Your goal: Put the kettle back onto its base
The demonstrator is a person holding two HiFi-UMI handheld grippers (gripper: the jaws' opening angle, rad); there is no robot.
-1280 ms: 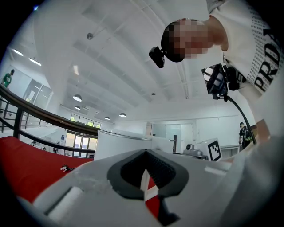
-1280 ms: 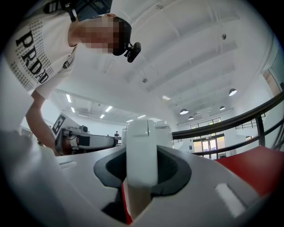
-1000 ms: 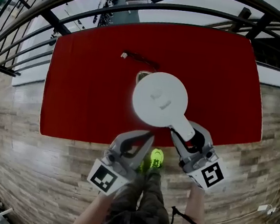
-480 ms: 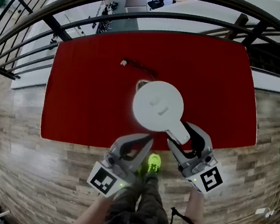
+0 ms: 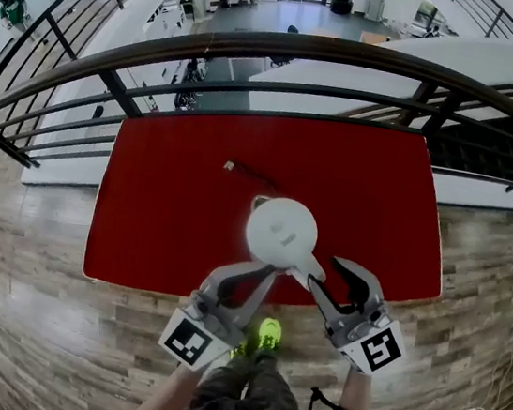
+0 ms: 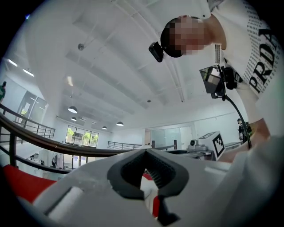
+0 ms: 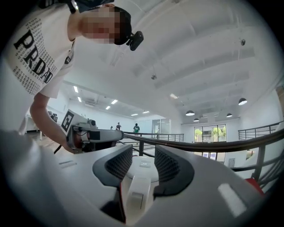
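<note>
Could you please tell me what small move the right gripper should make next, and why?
Probably draw the right gripper back: the kettle sits on the red table, and the fingers, which just closed slightly, stand apart around the handle without pressing it.

Head camera high overhead, two gripper cameras low by the table.

The head view looks steeply down from well above the red table [image 5: 159, 224], with the railing [image 5: 259, 53] beyond. Each gripper view sits close behind its own jaws, facing roughly level and inward, and catches the person [image 6: 253, 57] and the ceiling [image 6: 111, 66]. All three views share the white kettle [image 5: 281, 229].
</note>
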